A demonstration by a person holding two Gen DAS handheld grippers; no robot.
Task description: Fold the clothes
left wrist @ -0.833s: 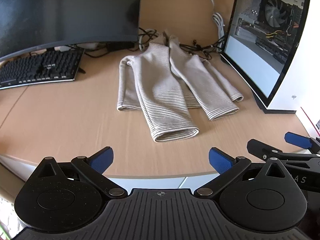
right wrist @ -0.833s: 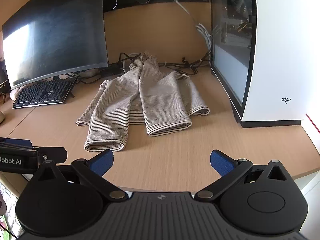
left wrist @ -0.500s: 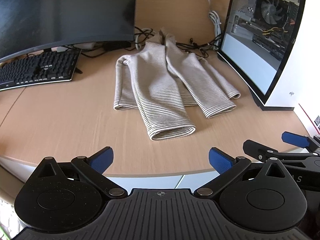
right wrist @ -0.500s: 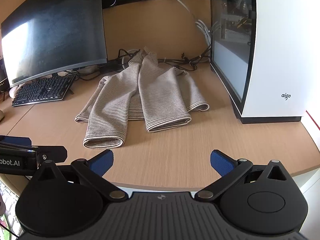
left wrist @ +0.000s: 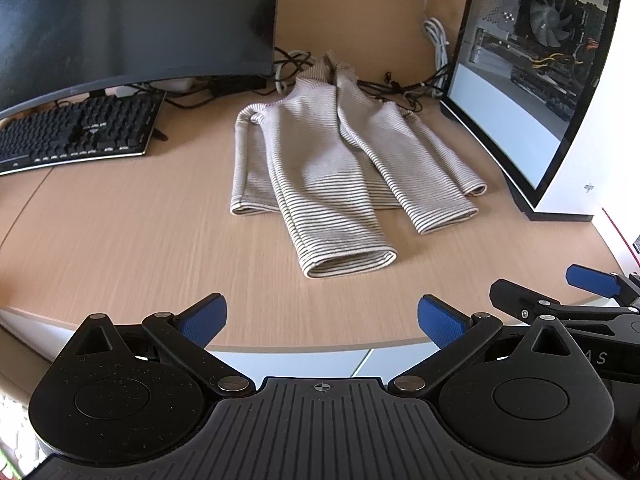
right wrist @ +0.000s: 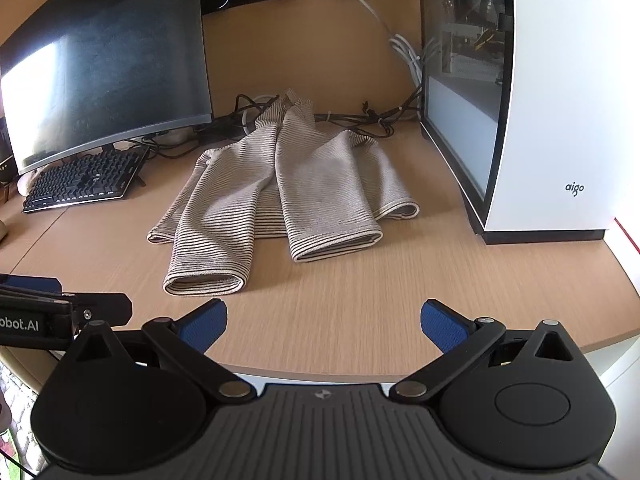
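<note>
Striped sweater (left wrist: 340, 176) lying flat on the wooden desk (left wrist: 120, 240), both sleeves folded in over the body with cuffs pointing toward the near edge, collar end by the cable tangle (left wrist: 400, 84) at the back. Set between the black keyboard (left wrist: 76, 136) and curved monitor (left wrist: 132, 20) on one side and the white PC case (right wrist: 560, 100) with glass side panel on the other. Left gripper (left wrist: 322, 316) hovering over the near desk edge, blue pads (left wrist: 204, 318) spread wide apart, holding nothing, well short of the nearest cuff. Right gripper (right wrist: 323, 320) likewise over the near edge, blue fingertips (right wrist: 442, 328) wide apart and empty, clear of the sweater (right wrist: 280, 192). Grippers side by side, each visible at the margin of the other's view.
</note>
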